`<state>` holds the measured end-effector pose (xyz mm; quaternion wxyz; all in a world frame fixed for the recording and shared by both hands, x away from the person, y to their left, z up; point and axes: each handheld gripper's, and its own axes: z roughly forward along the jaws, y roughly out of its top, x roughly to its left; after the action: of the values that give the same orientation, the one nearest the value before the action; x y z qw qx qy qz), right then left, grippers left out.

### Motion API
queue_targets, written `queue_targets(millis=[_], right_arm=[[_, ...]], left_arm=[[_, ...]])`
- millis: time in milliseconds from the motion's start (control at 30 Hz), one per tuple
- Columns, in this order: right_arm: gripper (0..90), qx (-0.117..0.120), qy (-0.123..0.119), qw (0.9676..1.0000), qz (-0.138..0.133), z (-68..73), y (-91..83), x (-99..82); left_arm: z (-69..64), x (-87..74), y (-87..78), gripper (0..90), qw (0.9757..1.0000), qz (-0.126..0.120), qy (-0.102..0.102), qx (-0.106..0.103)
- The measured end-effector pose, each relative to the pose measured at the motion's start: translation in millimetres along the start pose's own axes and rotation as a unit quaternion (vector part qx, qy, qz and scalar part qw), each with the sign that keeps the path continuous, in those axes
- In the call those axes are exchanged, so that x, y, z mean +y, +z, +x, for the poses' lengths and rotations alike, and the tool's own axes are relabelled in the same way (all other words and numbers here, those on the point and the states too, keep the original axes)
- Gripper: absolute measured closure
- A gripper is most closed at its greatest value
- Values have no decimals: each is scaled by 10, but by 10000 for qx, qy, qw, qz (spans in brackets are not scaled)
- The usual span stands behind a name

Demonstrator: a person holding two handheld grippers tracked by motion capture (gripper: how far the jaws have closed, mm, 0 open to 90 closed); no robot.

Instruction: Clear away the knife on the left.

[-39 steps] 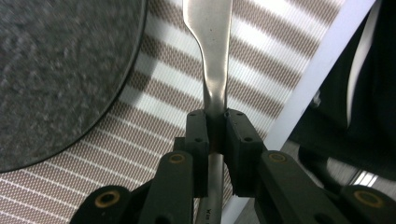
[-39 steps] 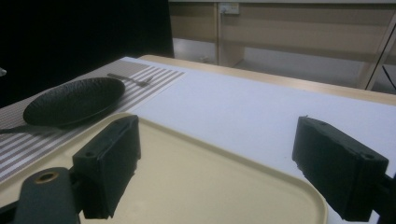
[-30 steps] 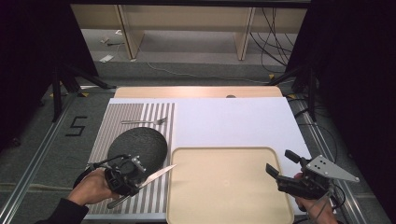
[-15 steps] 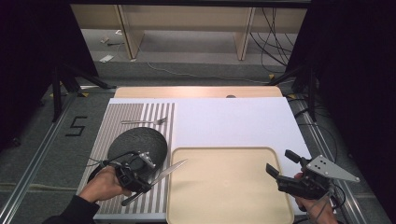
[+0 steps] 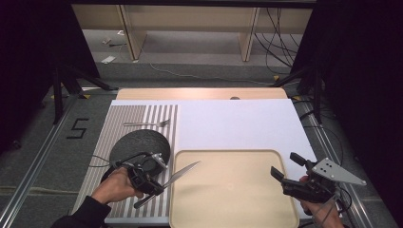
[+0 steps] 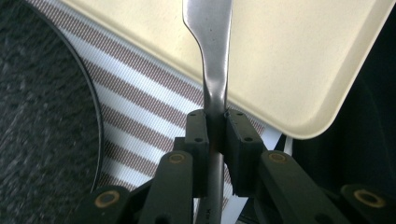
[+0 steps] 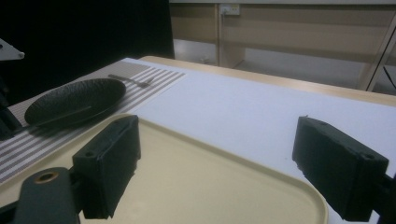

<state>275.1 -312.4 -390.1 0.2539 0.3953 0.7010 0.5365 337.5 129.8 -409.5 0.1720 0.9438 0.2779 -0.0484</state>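
My left gripper is shut on the neck of a silver knife, whose blade points right over the left rim of the empty beige tray. In the left gripper view the knife is clamped between the two jaws of the gripper, above the tray's corner. A black plate lies just behind that hand on the striped placemat. My right gripper stands open at the tray's right edge, holding nothing. Its jaws are wide apart over the tray in the right gripper view.
A fork lies on the placemat beyond the plate. A white mat covers the table behind the tray. The table's far wooden edge borders an open floor with cables. In the right gripper view, the plate and fork sit at far left.
My left gripper has carried the knife to the right, off the placemat side; the blade tip now reaches over the tray's left rim. The right gripper has stayed put.
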Motion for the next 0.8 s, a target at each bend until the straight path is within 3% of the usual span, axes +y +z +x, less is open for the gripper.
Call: queue_targets(millis=[433, 800], right_arm=[[162, 5, -4, 10000, 9, -1, -5, 2], [162, 7, -1, 10000, -1, 0, -3, 2]], left_arm=[[-105, 257, 107, 800, 9997, -123, 85, -172], [-248, 517, 253, 800, 9993, 81, 192, -323]])
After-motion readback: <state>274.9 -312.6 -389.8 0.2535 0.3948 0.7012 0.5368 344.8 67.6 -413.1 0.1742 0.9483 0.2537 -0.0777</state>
